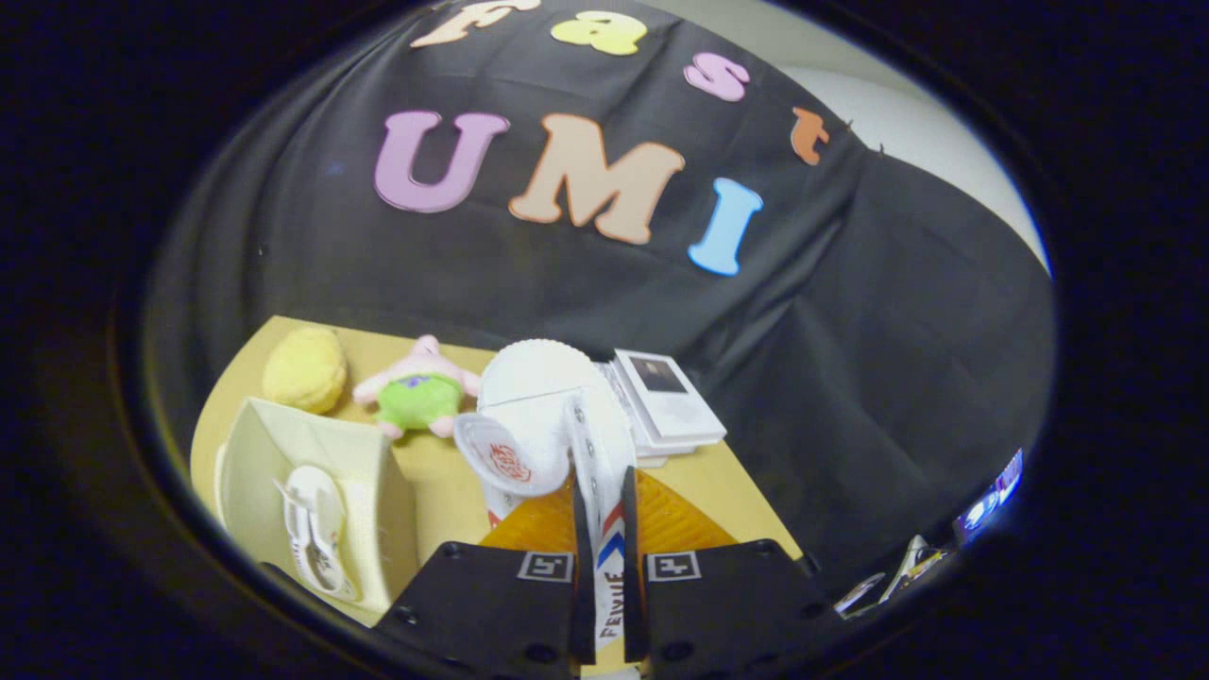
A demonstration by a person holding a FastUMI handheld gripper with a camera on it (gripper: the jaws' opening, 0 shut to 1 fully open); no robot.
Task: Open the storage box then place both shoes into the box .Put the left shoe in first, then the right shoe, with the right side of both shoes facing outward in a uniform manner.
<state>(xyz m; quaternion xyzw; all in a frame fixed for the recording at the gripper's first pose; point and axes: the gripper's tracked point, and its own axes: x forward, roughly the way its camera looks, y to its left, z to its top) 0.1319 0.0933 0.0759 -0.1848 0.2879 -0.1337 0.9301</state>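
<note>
Fingers clamp our white shoe by its side wall; storage box lies open at nine o'clock, holding the other shoe.

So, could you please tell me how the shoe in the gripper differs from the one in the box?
The held shoe is pinched by its side wall between the gripper fingers, lifted over the table; the other shoe lies inside the open storage box. The held one looms large, the boxed one looks small. Both are white.

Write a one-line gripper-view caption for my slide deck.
Hand-held gripper shut on a white shoe, one shoe already in the open box.
</note>
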